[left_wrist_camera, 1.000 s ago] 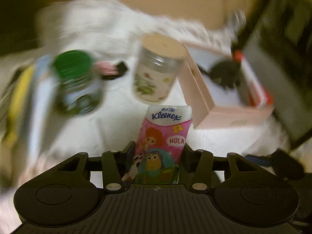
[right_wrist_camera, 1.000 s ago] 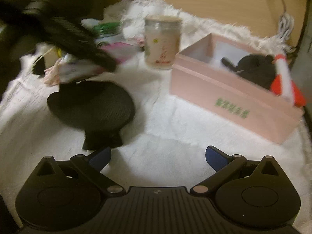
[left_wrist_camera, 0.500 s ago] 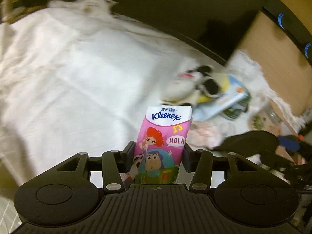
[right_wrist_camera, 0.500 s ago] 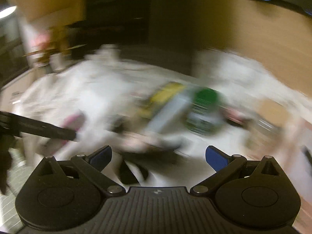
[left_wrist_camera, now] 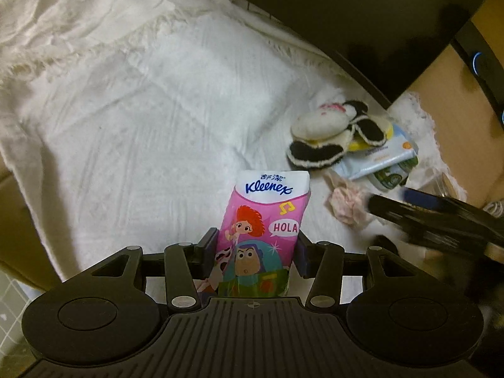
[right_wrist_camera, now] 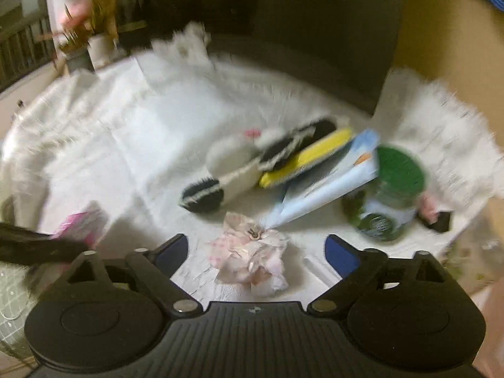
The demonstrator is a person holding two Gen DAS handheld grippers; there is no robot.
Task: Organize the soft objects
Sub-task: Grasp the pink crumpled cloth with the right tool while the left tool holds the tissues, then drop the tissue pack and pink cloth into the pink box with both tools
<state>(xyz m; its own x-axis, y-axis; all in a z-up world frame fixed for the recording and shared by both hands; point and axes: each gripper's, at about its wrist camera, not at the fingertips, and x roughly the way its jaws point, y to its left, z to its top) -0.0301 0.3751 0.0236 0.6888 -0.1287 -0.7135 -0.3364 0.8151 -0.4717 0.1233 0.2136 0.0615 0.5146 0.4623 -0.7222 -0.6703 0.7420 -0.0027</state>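
My left gripper (left_wrist_camera: 255,252) is shut on a pink Kleenex tissue pack (left_wrist_camera: 264,223), held upright above the white cloth (left_wrist_camera: 132,119). My right gripper (right_wrist_camera: 256,249) is open and empty, its blue pads either side of a crumpled pink cloth (right_wrist_camera: 252,258), which also shows in the left wrist view (left_wrist_camera: 346,204). A black-and-white plush toy (right_wrist_camera: 239,163) lies beyond it, also in the left wrist view (left_wrist_camera: 327,132). The tissue pack shows blurred at the left of the right wrist view (right_wrist_camera: 83,223).
A yellow sponge (right_wrist_camera: 308,157), a light blue wipes pack (right_wrist_camera: 330,186) and a green-lidded jar (right_wrist_camera: 390,192) lie behind the pink cloth. A dark screen (left_wrist_camera: 362,22) stands at the cloth's far edge. The right gripper's body (left_wrist_camera: 441,217) crosses the left wrist view.
Both grippers have swung left, away from the pink box and jars. The left one still holds the tissue pack over bare cloth. The right one has come down over the pink cloth.
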